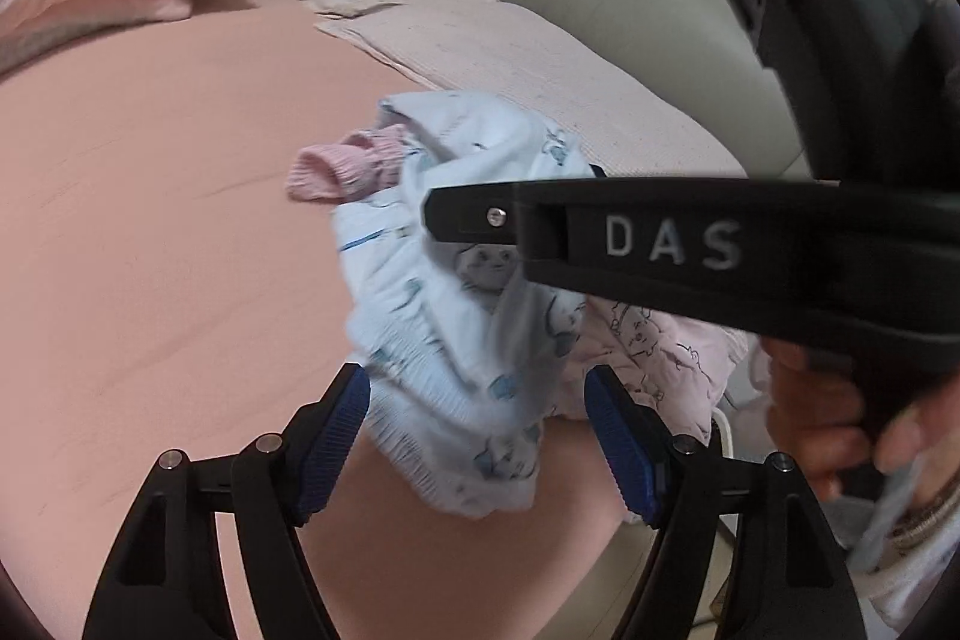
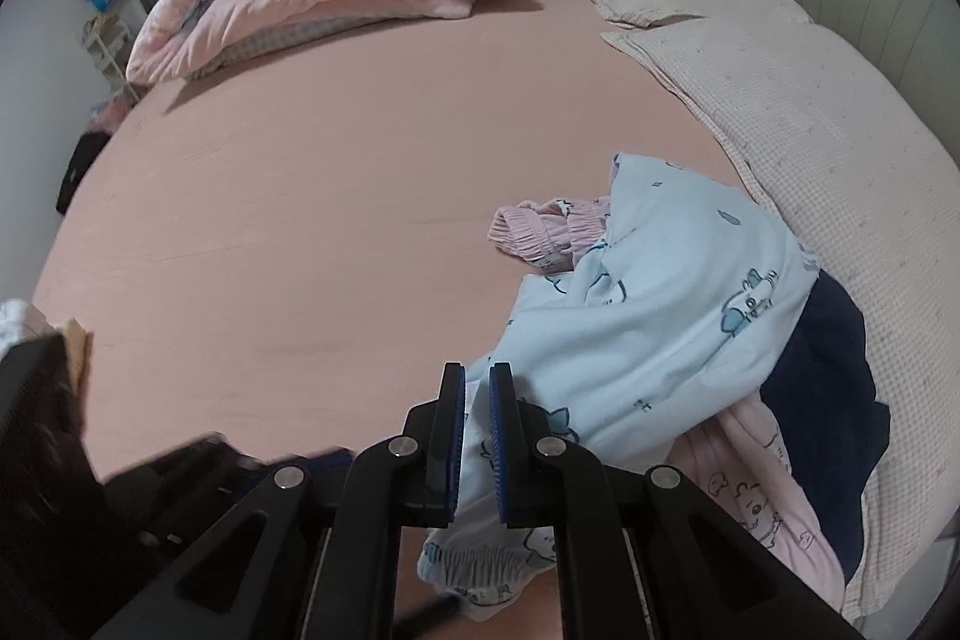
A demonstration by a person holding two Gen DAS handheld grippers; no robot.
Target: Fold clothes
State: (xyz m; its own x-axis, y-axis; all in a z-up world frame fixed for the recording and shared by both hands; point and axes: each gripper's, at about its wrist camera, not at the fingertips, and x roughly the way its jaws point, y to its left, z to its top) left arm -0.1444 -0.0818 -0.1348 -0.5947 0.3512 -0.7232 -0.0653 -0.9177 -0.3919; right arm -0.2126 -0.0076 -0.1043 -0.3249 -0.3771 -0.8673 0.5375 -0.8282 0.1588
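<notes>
Lettering on the right gripper (image 1: pixel 456 220): we read "DAS" in pale raised capitals along the side of its black finger, in the left wrist view.
Prints on the light blue garment (image 2: pixel 660 316): we see cartoon figures only, no words we can read.
Prints on the pink garment (image 2: pixel 774 496): small drawings, with nothing legible to us.

Light-blue cartoon-print cotton garment (image 1: pixel 456 340) motion-blurred in left wrist view, print unreadable; its middle hidden behind the black plastic right gripper (image 1: pixel 432 214) finger marked DAS. Pale-pink printed garment (image 2: pixel 774 496) mostly buried under the blue one. Dark navy cloth (image 2: pixel 834 376) only partly exposed, shape unclear. Person's hand (image 1: pixel 840 418) blurred, cut by frame edge. Black left gripper (image 2: pixel 198 466) a blurred smear in right wrist view.
</notes>
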